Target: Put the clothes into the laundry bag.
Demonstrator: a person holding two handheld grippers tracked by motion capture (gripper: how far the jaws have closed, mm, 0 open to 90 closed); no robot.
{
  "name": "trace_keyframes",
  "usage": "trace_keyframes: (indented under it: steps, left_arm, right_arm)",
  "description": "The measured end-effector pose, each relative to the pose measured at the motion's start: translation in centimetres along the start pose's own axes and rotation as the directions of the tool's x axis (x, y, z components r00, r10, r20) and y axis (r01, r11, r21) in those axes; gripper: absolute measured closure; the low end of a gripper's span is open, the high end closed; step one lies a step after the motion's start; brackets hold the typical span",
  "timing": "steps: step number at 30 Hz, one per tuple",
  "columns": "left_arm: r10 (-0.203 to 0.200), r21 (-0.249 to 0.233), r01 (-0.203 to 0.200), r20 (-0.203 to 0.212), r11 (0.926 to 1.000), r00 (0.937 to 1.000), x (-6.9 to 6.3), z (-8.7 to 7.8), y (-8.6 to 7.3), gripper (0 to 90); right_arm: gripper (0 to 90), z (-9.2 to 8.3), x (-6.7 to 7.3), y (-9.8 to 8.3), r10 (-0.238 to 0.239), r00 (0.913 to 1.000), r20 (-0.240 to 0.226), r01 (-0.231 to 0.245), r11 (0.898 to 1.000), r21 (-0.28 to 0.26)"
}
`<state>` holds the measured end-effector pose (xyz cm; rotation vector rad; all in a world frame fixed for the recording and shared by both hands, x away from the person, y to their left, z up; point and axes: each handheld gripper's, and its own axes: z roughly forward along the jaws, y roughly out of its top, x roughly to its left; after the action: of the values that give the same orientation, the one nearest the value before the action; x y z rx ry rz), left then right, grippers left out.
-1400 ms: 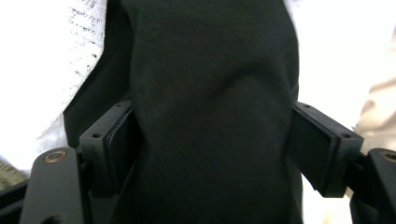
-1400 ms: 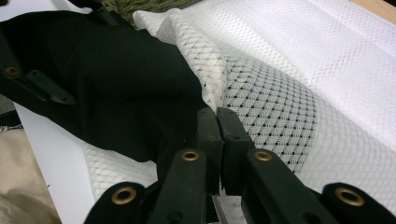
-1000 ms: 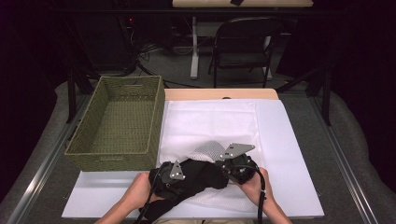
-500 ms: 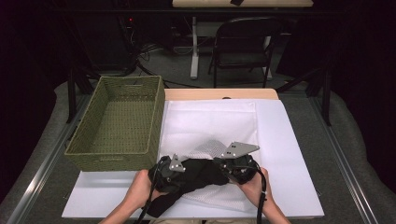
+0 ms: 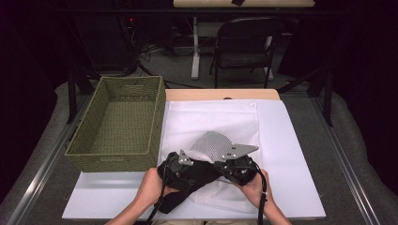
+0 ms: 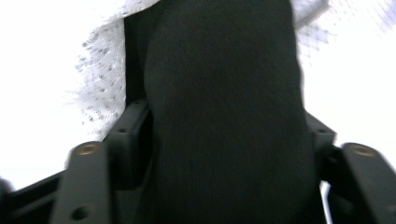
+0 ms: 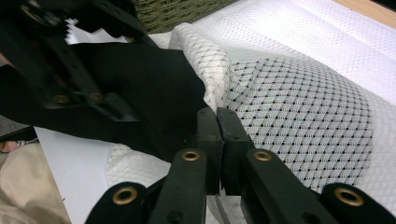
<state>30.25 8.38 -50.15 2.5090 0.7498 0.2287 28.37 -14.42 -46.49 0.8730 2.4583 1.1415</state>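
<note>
A black cloth (image 5: 195, 176) lies bunched between my two grippers at the table's front edge, on and partly inside a white mesh bag (image 5: 213, 143). My left gripper (image 5: 195, 169) has just been opening. Its jaws stand on either side of the black cloth (image 6: 224, 93), and my left gripper (image 6: 226, 133) looks slack around it. My right gripper (image 5: 221, 165) is shut. In the right gripper view my right gripper (image 7: 217, 119) pinches the bag's raised edge (image 7: 205, 79), right beside the black cloth (image 7: 140, 84).
A green woven basket (image 5: 112, 157) stands on the left, and nothing shows inside it. A white mat (image 5: 291, 154) covers the table under the bag. Beyond the far edge there are a folding chair (image 5: 244, 47) and cables on the floor.
The black cloth has bunched a little differently between the hands. Both hands stay at the same spot near the front edge.
</note>
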Motion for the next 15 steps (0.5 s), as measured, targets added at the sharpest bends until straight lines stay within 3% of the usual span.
trace_keyframes:
  steps: [2,5,7,9,15]
  left_arm:
    - [0.010,-0.002,-0.010,-0.011,0.9999,0.9999,0.0,-0.8,-0.2,24.6]
    - [0.045,-0.015,-0.044,0.014,0.9989,0.9989,0.2,-2.2,-0.7,14.9]
    - [0.044,-0.019,-0.044,-0.006,0.9988,0.9990,0.3,-3.0,-1.2,13.8]
    - [0.019,-0.024,-0.019,0.009,0.9995,0.9998,0.3,-3.3,-1.9,13.0]
    - [0.023,0.019,-0.024,0.034,0.9995,0.9992,-0.2,-1.8,-2.7,18.9]
  right_arm:
    - [88.8,-0.1,-0.1,0.0,-0.001,1.0000,0.002,0.001,1.000,-0.001]
    - [88.8,-0.2,0.0,-0.2,0.001,1.0000,0.009,-0.001,1.000,0.000]
    - [88.8,-0.3,-0.1,-0.2,0.002,0.9999,0.012,-0.002,1.000,0.002]
    - [88.8,-0.3,-0.3,-0.3,0.003,0.9999,0.014,-0.003,1.000,0.002]
    - [88.7,0.0,-0.3,-0.2,0.004,0.9999,0.014,-0.004,1.000,0.008]
